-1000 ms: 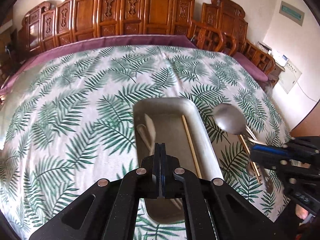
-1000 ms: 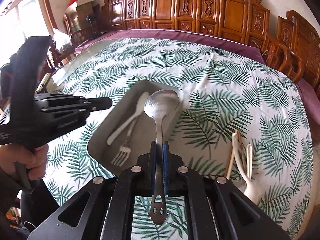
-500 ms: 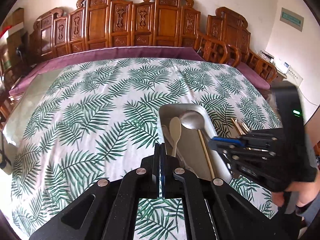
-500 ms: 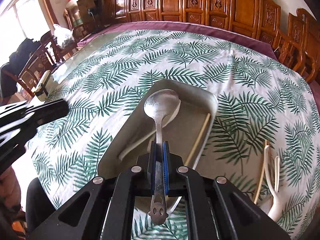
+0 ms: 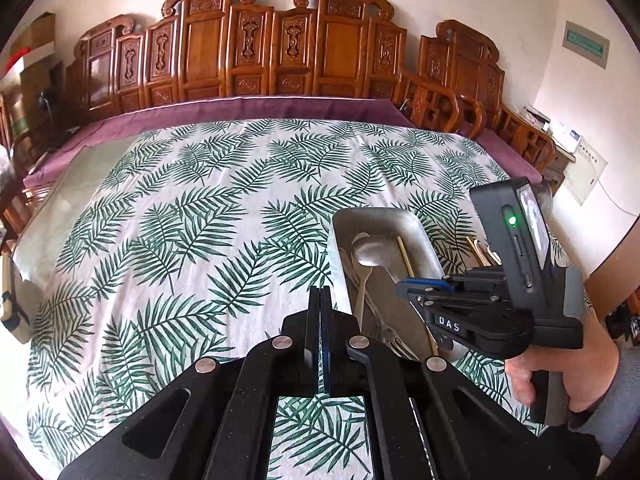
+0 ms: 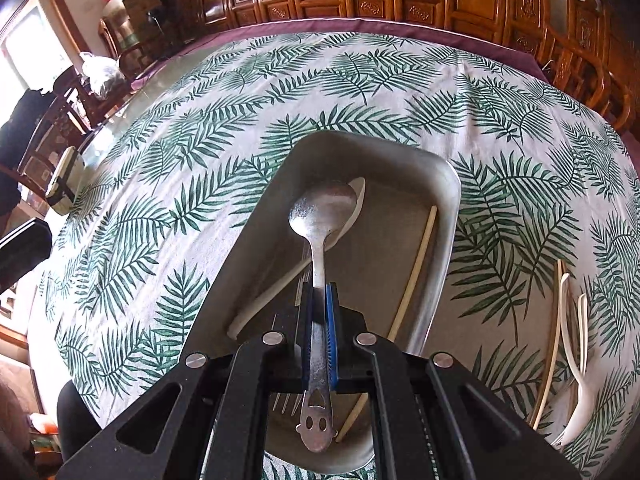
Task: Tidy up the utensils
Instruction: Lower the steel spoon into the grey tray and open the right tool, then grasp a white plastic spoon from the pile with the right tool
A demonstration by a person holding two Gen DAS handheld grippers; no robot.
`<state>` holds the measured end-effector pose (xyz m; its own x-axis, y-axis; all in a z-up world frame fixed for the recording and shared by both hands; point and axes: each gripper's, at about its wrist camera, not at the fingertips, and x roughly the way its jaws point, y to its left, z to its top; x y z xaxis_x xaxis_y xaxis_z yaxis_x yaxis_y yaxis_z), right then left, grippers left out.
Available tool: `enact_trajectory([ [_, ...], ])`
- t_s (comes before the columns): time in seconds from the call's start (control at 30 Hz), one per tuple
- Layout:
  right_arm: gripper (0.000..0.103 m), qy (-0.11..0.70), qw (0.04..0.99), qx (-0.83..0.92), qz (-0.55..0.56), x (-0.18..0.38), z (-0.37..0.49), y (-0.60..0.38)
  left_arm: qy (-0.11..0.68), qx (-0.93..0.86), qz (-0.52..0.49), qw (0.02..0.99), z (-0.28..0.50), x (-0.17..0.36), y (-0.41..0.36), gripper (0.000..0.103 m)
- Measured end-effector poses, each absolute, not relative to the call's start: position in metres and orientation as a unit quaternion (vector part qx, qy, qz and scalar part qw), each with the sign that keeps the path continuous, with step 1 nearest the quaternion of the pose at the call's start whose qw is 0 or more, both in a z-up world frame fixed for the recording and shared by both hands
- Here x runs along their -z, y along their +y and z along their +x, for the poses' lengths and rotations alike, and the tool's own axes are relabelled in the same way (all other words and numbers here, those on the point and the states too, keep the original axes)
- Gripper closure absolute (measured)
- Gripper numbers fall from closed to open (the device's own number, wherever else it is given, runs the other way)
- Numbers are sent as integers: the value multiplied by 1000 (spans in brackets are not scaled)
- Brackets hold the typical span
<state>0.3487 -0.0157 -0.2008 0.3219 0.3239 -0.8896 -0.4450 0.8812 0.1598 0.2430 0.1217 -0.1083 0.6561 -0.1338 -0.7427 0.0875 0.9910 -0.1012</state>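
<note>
Right gripper (image 6: 319, 300) clamped on spoon (image 6: 322, 216) mid-handle, bowl at 12 o'clock over tray (image 6: 444, 184), angled down, likely for release. Left gripper (image 5: 322, 300) pinched empty, parked at tray's 9 o'clock, clearing the way.

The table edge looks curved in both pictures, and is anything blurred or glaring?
Left wrist view: fisheye bends the table and chairs; corners go black; all sharp. Right wrist view: same bending, the window at upper left is blown out white, the spoon shows soft glare, and the far cloth is slightly smeared.
</note>
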Motion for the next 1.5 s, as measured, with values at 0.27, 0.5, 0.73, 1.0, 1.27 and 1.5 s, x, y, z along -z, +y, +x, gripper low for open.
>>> enact_trajectory([
  [0.27,96,530,811,-243,-52,200,346,-17,412,63,-25,908,240,108,117,103],
  [0.5,96,506,818,-268,-44,180,332,-27,413,64,-20,908,238,106,109,103],
  [0.73,96,478,834,-272,-38,155,307,-83,412,81,-14,908,237,104,87,103],
  [1.0,96,478,851,-214,-37,154,304,-186,415,110,-9,903,240,107,46,99],
  [1.27,96,504,844,-175,-50,182,315,-248,419,136,1,898,243,112,5,77],
  [1.5,94,525,831,-165,-80,211,326,-252,430,150,13,890,240,120,-20,73],
])
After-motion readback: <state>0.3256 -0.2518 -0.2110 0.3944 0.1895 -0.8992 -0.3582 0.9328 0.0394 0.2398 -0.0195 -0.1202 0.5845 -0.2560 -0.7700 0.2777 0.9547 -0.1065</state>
